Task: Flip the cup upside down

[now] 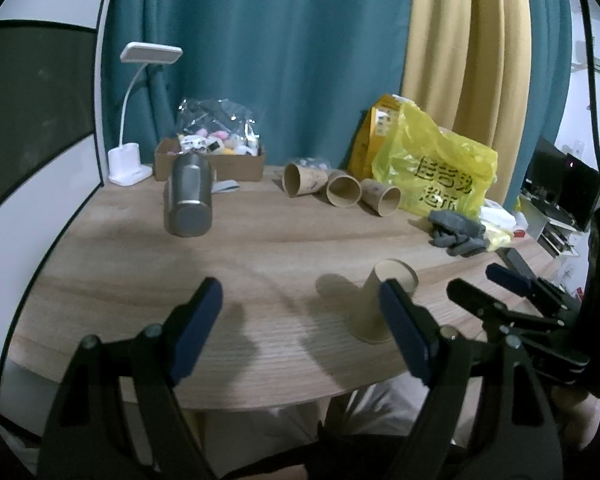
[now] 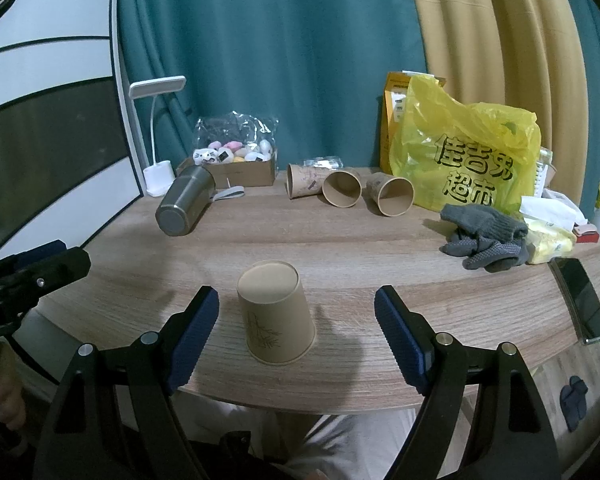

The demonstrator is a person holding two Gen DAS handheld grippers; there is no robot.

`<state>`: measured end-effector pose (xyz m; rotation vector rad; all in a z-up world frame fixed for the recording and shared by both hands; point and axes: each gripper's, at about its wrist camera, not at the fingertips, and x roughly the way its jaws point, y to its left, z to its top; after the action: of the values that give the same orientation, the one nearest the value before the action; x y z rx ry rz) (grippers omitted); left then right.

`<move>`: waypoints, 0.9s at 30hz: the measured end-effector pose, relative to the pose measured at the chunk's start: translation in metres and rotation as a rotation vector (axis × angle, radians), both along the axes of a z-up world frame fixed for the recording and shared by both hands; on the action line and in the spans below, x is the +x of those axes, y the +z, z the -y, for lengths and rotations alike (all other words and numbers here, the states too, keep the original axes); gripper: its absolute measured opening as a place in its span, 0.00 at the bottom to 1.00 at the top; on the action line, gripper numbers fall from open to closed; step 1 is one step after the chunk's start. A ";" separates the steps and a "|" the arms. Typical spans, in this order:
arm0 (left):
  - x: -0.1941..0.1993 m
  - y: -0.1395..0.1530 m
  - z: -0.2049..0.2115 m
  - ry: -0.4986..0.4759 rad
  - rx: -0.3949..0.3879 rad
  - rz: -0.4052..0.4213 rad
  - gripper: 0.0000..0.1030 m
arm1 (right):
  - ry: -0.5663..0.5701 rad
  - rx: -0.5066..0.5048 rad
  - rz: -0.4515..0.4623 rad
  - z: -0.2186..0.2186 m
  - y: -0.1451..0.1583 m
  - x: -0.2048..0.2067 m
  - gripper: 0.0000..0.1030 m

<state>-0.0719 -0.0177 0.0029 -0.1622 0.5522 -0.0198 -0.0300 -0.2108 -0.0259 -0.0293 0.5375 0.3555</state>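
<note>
Upturned paper cup [image 2: 275,312], seemingly empty.

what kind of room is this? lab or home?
Most likely a home, perhaps a bedroom or study: a wooden table against curtains, with a desk lamp and a supermarket bag.

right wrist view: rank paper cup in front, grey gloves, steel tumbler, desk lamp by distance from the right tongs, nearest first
1. Upside-down paper cup, between the open right tongs.
2. Grey gloves, right.
3. Steel tumbler, on its side, back left.
4. Desk lamp, far back left corner.
</note>
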 end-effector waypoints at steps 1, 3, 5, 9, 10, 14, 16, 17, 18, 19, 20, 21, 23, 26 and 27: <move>0.000 0.000 -0.001 0.000 0.000 -0.001 0.80 | 0.000 -0.001 0.000 0.000 0.000 0.000 0.80; 0.000 0.000 -0.001 0.002 0.001 -0.001 0.80 | -0.001 0.000 -0.001 0.000 0.000 0.000 0.80; 0.000 0.000 0.000 0.000 0.000 0.001 0.80 | 0.000 0.000 0.000 0.000 0.000 0.000 0.80; 0.000 0.000 -0.001 -0.001 0.000 -0.001 0.80 | 0.001 -0.001 0.000 0.000 0.000 0.000 0.80; 0.000 0.000 -0.001 -0.002 -0.001 -0.001 0.80 | 0.001 -0.001 0.000 0.000 0.000 0.000 0.80; 0.001 0.000 -0.002 -0.001 0.001 0.000 0.80 | 0.000 -0.001 0.000 0.000 0.000 0.000 0.80; 0.001 0.000 -0.002 -0.002 0.001 0.000 0.80 | 0.003 0.001 0.000 0.000 0.001 0.000 0.80; 0.001 0.000 -0.002 -0.002 0.001 -0.001 0.80 | 0.002 0.000 0.000 0.001 0.000 0.000 0.80; 0.001 0.000 -0.002 -0.002 0.000 -0.001 0.80 | 0.001 -0.001 0.000 0.001 0.000 0.000 0.80; 0.001 0.000 -0.002 -0.003 0.001 0.000 0.80 | 0.001 0.000 -0.001 0.001 0.000 0.000 0.80; 0.001 0.000 -0.002 -0.003 0.001 -0.001 0.80 | 0.002 0.000 -0.001 0.001 0.001 0.000 0.80; 0.001 0.000 -0.002 -0.003 0.000 -0.001 0.80 | 0.001 -0.001 0.000 0.000 0.000 0.000 0.80; 0.001 0.000 -0.002 -0.003 0.001 -0.001 0.80 | 0.000 0.000 0.000 0.000 0.000 0.000 0.80; 0.000 0.000 -0.005 -0.002 0.001 -0.001 0.80 | 0.000 -0.001 -0.001 0.000 0.000 0.000 0.80; 0.000 0.000 -0.005 -0.002 0.002 -0.001 0.80 | 0.001 0.000 -0.001 0.001 0.000 0.000 0.80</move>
<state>-0.0716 -0.0129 0.0027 -0.1595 0.5531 -0.0213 -0.0301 -0.2114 -0.0255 -0.0291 0.5389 0.3564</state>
